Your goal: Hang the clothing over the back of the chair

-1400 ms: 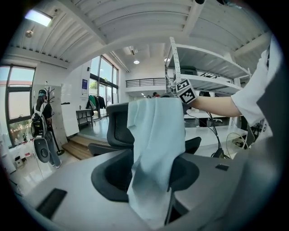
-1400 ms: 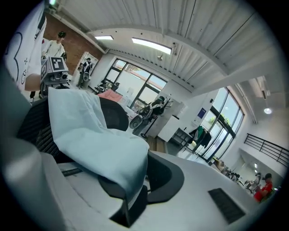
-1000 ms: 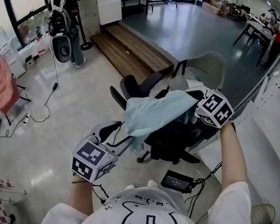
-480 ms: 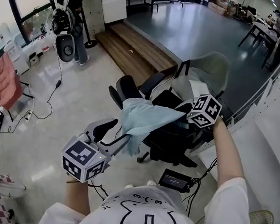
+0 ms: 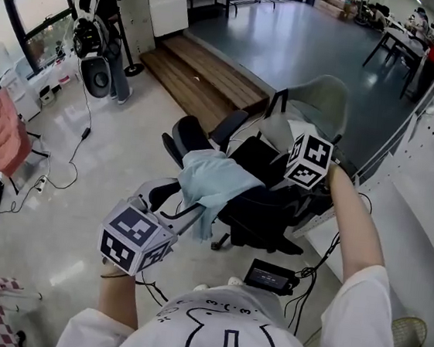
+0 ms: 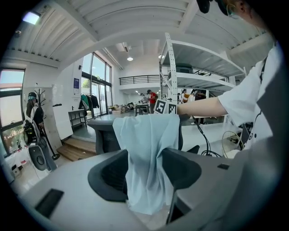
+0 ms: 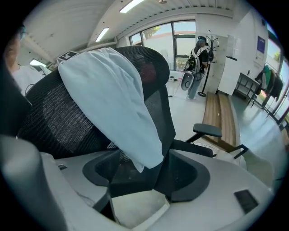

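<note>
A pale polished floor (image 5: 102, 156) surrounds a black mesh office chair (image 5: 271, 210) at the frame's centre, with a light blue garment (image 5: 210, 177) draped over its backrest. The right forearm reaches in from lower right. Its tool (image 7: 144, 173) tips steeply down at the backrest, jaws opening wide, the garment's hem hanging loose between them. At lower left the left tool (image 6: 145, 178) points slightly downward, clamped on the garment's other end. In the head view a marker cube (image 5: 309, 161) hides the right jaws
</note>
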Demonstrator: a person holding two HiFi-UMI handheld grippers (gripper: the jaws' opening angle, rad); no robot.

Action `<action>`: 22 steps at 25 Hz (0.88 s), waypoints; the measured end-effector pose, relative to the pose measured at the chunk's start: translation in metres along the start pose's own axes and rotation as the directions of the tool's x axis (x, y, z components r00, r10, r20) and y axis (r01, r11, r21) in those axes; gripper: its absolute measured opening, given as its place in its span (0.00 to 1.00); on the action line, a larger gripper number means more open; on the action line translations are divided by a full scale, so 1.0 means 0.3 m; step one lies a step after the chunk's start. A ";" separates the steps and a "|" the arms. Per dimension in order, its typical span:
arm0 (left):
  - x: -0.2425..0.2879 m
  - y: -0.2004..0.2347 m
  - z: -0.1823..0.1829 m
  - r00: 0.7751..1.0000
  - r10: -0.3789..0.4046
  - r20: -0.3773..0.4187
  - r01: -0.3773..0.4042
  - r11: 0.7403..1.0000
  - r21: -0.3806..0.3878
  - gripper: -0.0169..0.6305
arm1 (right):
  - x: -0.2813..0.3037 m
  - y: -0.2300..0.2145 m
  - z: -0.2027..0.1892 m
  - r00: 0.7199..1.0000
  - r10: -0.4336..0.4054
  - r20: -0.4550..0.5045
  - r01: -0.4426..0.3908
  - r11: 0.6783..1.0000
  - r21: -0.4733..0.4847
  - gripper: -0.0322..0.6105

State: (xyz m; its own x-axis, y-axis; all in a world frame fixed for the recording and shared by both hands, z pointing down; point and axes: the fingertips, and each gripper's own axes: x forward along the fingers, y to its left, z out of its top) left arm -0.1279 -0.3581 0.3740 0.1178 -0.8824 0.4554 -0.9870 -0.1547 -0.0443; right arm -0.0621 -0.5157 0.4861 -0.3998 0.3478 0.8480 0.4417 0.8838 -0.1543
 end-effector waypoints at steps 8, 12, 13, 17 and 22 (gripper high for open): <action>0.008 -0.009 0.018 0.998 -0.068 -0.013 0.068 0.997 0.043 0.43 | -0.132 0.001 0.008 0.981 -0.117 -0.155 0.114 0.993 -0.028 0.56; -0.006 -0.014 0.027 0.994 -0.108 -0.015 0.108 0.992 0.067 0.43 | -0.212 0.035 0.062 0.969 -0.204 -0.140 0.201 0.979 -0.038 0.56; -0.009 -0.016 0.028 0.992 -0.122 -0.016 0.122 0.990 0.071 0.43 | -0.231 0.039 0.077 0.960 -0.247 -0.131 0.243 0.969 -0.044 0.56; -0.030 -0.025 0.025 0.985 -0.172 -0.020 0.173 0.981 0.089 0.43 | -0.304 0.061 0.116 0.901 -0.413 -0.136 0.402 0.910 -0.098 0.56; -0.058 -0.035 0.015 0.983 -0.184 -0.020 0.185 0.977 0.104 0.43 | -0.425 0.114 0.208 0.848 -0.530 0.018 0.530 0.846 -0.062 0.54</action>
State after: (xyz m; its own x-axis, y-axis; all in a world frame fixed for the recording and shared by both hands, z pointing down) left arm -0.1191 -0.3430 0.3625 0.2956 -0.8298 0.4733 -0.9311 -0.3610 -0.0514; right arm -0.0461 -0.5102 0.3411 -0.5872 -0.1675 0.7919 0.2116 0.9126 0.3500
